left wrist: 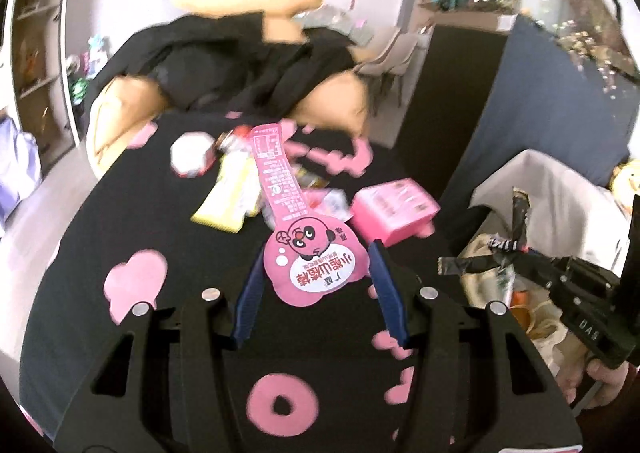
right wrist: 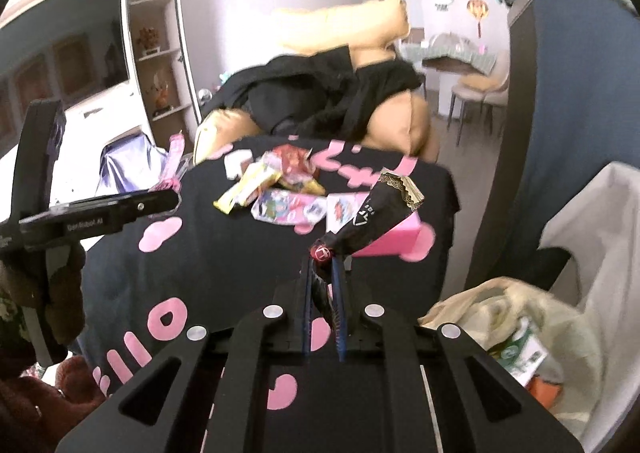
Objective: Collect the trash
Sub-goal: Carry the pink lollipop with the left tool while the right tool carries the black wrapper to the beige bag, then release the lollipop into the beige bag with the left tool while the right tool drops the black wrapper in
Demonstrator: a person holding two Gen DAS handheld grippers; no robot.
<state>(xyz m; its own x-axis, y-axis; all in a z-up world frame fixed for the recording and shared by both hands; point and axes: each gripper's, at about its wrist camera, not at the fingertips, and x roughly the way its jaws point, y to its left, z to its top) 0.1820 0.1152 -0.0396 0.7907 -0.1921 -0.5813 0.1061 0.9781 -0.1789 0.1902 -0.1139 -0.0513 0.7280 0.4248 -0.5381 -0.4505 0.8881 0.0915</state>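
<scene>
A long pink snack wrapper (left wrist: 298,245) with a cartoon face stands up between the blue pads of my left gripper (left wrist: 318,249), which is shut on its round end. It is lifted above the black tablecloth (left wrist: 188,333). My right gripper (right wrist: 322,261) is shut on a black wrapper (right wrist: 372,213) that sticks up and to the right. The left gripper (right wrist: 172,193) also shows at the left of the right wrist view, with the pink wrapper (right wrist: 174,157) rising from it. Loose trash lies on the table: a yellow wrapper (left wrist: 228,197), a pink box (left wrist: 394,209) and several colourful packets (right wrist: 288,209).
A cream plastic bag (right wrist: 516,317) with rubbish in it hangs open at the right, below the table edge. A white liner (right wrist: 592,229) and a blue panel (right wrist: 560,93) stand behind it. A tan sofa with black clothes (right wrist: 320,101) lies beyond the table.
</scene>
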